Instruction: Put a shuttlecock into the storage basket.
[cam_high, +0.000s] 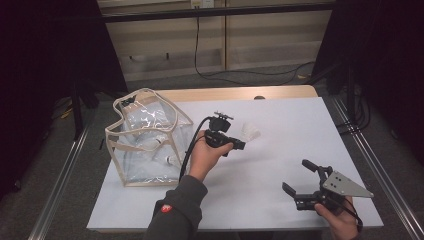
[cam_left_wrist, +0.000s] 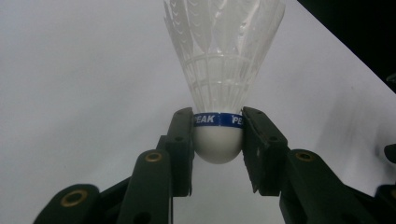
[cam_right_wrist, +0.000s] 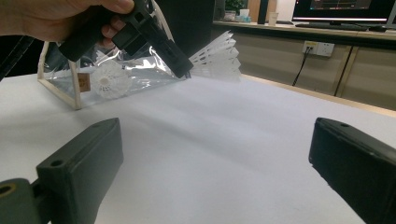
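Observation:
A white shuttlecock (cam_left_wrist: 219, 70) with a blue band around its cork is clamped between the jaws of my left gripper (cam_left_wrist: 218, 140); the pads press on both sides of the cork. In the high view the left gripper (cam_high: 242, 144) hovers over the middle of the white table (cam_high: 280, 135), and the shuttlecock (cam_high: 249, 132) points to the right. The right gripper view shows the same shuttlecock (cam_right_wrist: 217, 58) raised above the table. My right gripper (cam_high: 299, 177) rests near the front right corner, its jaws wide open with nothing between them.
A clear plastic bag (cam_high: 147, 140) with beige trim stands at the table's left, holding another shuttlecock (cam_right_wrist: 110, 80). Black cable trails from the left gripper along the forearm. Metal rails run along both sides of the table.

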